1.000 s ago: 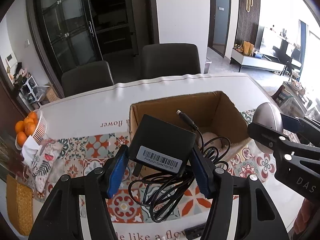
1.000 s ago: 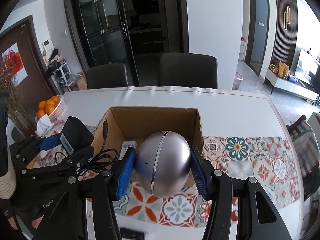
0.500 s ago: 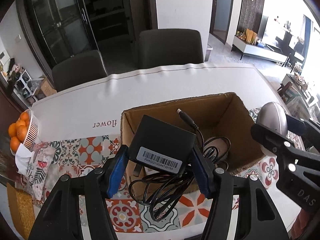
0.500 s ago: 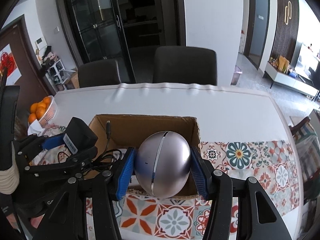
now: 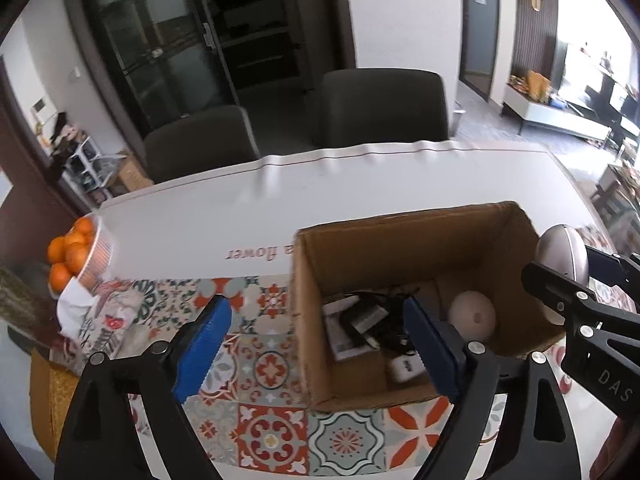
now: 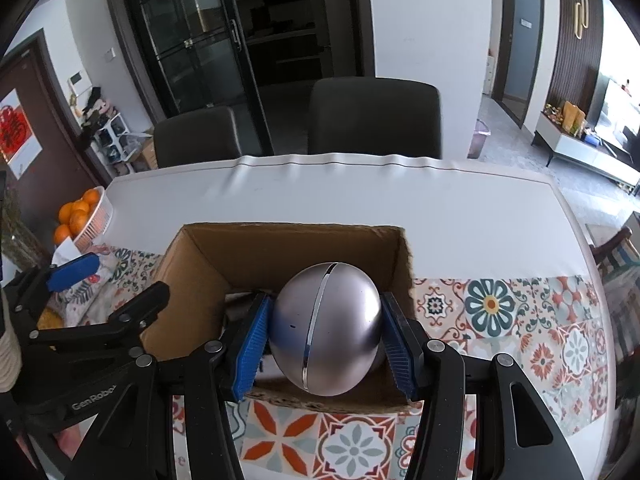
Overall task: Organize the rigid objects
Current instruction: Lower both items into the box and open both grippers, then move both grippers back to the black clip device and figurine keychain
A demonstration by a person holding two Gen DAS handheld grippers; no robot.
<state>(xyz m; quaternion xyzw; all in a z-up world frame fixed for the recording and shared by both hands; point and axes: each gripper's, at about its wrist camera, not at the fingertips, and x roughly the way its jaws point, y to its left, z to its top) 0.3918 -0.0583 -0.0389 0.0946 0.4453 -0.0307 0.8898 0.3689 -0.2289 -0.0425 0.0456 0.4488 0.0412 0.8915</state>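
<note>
Two dark chairs (image 6: 374,116) behind tiled tablecloth (image 5: 272,432), cardboard box (image 5: 408,240) holding black adapter (image 5: 362,320), my left tongs (image 5: 316,348) spread empty, my right tongs (image 6: 326,344) clamping glossy silver egg-shaped speaker (image 6: 324,328).

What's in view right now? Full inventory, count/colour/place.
cardboard box: 1, brown, open, on the patterned runner
power adapter with cable: 1, black, inside the box
round white object: 1, white, inside the box
silver egg-shaped device: 1, silver, over the box's near edge
oranges: several, orange, basket at table's left
table: 1, white cover
chairs: 2, dark, behind table
left gripper: blue pads, open, empty
right gripper: blue pads, shut on the device
</note>
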